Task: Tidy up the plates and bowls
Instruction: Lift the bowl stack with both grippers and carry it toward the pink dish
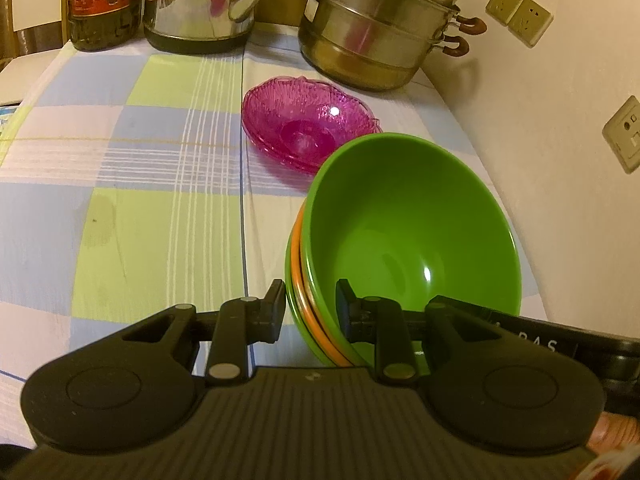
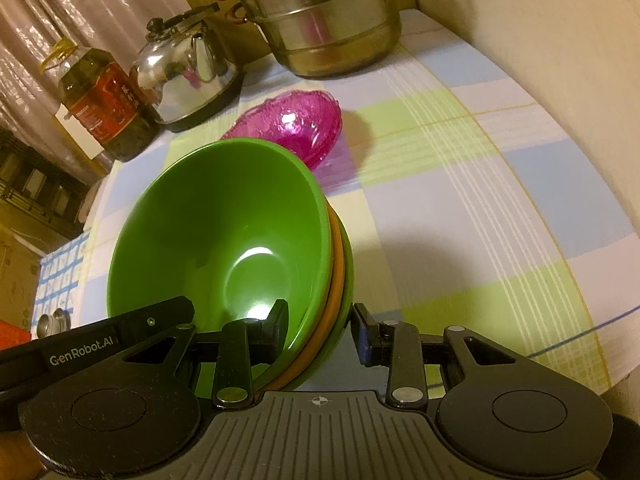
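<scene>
Your left gripper point(image 1: 310, 306) straddles the near rim of the bowl stack point(image 1: 408, 236), one finger inside and one outside; the right gripper point(image 2: 320, 328) does the same from the opposite side. Both sit partly open around the rim; firm clamping can't be confirmed. The stack's base is hidden behind the grippers. It shows green, orange, green rims, tilted. The pink glass dish point(image 1: 306, 126) sits just behind the stack on the checked cloth point(image 1: 132, 184).
</scene>
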A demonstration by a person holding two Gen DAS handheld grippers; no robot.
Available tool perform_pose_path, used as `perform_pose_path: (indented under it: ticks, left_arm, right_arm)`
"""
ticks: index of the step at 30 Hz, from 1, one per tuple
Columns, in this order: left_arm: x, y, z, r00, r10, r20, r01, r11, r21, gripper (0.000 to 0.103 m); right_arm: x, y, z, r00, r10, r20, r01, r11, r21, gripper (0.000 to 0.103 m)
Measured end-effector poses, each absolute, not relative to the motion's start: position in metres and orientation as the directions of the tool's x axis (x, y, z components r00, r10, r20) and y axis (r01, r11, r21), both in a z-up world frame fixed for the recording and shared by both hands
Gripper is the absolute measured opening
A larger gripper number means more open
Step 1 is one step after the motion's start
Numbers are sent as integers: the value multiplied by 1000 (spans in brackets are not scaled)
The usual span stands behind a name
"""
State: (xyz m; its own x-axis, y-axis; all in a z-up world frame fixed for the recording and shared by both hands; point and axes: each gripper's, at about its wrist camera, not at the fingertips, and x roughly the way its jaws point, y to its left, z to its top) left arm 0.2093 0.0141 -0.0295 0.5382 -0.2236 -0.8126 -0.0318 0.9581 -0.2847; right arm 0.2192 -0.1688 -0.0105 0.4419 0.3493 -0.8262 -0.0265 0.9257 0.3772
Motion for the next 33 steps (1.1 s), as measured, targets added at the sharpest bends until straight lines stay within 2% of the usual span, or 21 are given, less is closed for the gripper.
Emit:
perform_pose_path:
  ticks: [33]
  left_arm:
    - [304, 30, -1, 568, -224, -792, -36, 954, -296, 24]
  right_arm:
    - [314, -158, 18, 487, 361, -795, -67, 923, 378, 34]
